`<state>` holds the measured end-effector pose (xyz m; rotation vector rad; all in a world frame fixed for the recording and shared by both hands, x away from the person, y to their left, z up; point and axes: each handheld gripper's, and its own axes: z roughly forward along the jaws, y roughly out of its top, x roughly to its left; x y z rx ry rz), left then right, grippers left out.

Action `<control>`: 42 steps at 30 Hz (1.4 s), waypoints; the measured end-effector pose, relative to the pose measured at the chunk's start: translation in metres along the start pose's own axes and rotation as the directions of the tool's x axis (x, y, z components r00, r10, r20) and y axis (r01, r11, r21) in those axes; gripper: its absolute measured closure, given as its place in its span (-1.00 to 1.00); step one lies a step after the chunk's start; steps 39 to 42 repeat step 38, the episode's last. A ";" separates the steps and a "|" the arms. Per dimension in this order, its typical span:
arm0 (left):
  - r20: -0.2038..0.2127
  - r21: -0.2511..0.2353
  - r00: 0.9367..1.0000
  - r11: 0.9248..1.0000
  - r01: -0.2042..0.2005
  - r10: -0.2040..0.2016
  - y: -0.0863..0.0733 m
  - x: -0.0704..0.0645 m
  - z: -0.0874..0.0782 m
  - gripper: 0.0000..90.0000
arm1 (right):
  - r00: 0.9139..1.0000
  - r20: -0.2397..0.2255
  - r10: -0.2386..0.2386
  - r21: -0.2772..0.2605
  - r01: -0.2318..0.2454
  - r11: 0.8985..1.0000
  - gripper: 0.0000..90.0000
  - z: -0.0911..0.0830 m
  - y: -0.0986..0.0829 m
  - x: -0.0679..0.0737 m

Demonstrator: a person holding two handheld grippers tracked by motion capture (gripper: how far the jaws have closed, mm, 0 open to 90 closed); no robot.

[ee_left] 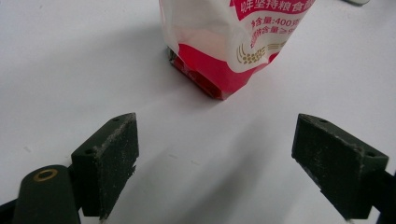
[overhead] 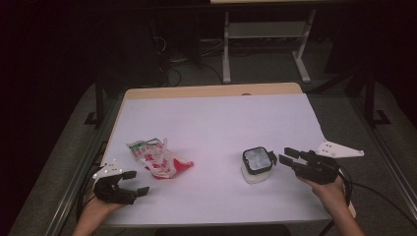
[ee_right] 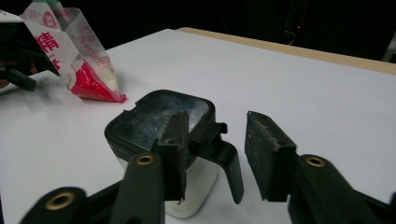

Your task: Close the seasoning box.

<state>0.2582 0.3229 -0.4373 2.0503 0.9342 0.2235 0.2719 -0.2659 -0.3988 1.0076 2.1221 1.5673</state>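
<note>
Both claws poised, nothing gripped yet

The right claw [overhead: 285,156] stands wide beside the small lidded container [overhead: 256,164], right of centre on the white counter [overhead: 216,118]; in the right gripper view its jaws straddle the black latch tab [ee_right: 219,140] at the lid's edge without closing on it. The left claw [overhead: 136,182] is also wide and holds nothing, its jaws aimed at the red-and-white bag [overhead: 158,158] lying near it on the left side. Judging by this, the work is at its start: the lid looks shut and the bag lies unlifted, so gripping, opening and any pouring remain.
</note>
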 end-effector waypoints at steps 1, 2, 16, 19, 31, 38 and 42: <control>0.002 0.002 1.000 1.000 -0.003 0.003 0.000 0.000 0.000 -0.68 | 1.000 0.005 -0.003 0.000 0.003 1.000 0.27 -0.001 -0.001 -0.001; 0.004 0.003 1.000 1.000 -0.008 0.008 0.000 0.000 0.000 -0.68 | 1.000 0.012 -0.001 0.003 0.000 1.000 0.21 -0.001 -0.002 -0.002; -0.004 -0.007 1.000 1.000 -0.011 0.011 0.000 -0.002 0.000 -0.68 | 0.994 0.109 0.016 0.061 -0.023 0.998 -0.08 -0.010 -0.023 -0.020; -0.005 -0.003 1.000 1.000 -0.014 0.014 -0.001 -0.002 0.000 -0.68 | 0.992 0.125 0.019 0.095 -0.031 0.995 -0.14 -0.006 -0.029 -0.027; -0.010 -0.007 1.000 1.000 -0.023 0.023 -0.004 0.001 0.002 -0.68 | 0.994 0.111 0.012 0.153 -0.029 0.988 -0.30 0.001 -0.039 -0.035; -0.011 0.001 1.000 1.000 -0.028 0.028 -0.004 0.001 0.002 -0.68 | 0.993 0.117 0.007 0.155 -0.025 0.988 -0.31 0.001 -0.039 -0.035; -0.011 0.001 1.000 1.000 -0.028 0.028 -0.004 0.001 0.002 -0.68 | 0.993 0.117 0.007 0.155 -0.025 0.988 -0.31 0.001 -0.039 -0.035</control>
